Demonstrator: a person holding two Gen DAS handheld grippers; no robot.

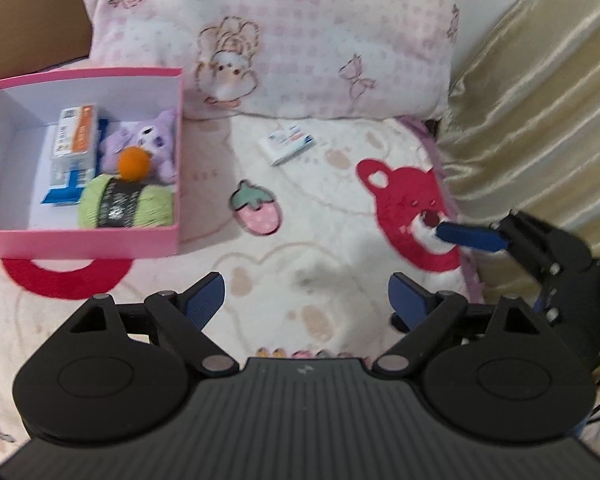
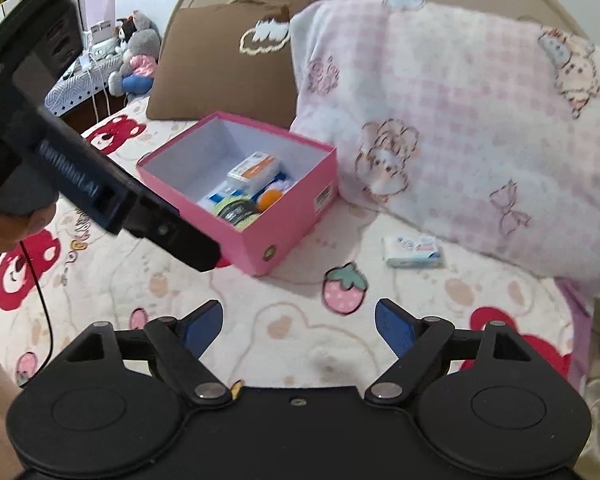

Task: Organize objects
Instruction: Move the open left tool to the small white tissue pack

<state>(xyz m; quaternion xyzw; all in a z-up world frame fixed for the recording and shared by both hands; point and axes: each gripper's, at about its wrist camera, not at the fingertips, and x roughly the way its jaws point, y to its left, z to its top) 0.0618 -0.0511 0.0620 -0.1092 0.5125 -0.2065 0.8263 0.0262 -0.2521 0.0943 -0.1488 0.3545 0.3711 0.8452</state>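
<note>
A pink box (image 1: 76,242) (image 2: 296,216) stands open on the bed. Inside lie a green yarn ball (image 1: 126,202), an orange ball (image 1: 134,162), a purple plush toy (image 1: 156,140) and a white and orange packet (image 1: 76,136). A small white tissue pack (image 1: 286,145) (image 2: 414,251) lies on the blanket in front of the pink pillow. My left gripper (image 1: 306,300) hovers open over the blanket, nothing between its fingers. My right gripper (image 2: 298,322) is open too and empty. Its blue finger (image 1: 470,236) shows at the right of the left wrist view.
A pink checked pillow (image 1: 300,36) (image 2: 460,120) and a brown pillow (image 2: 220,64) lean at the head of the bed. A gold curtain (image 1: 540,112) hangs at the right. Plush toys (image 2: 136,56) sit on furniture beyond the bed. A hand (image 2: 8,228) holds the left gripper's body.
</note>
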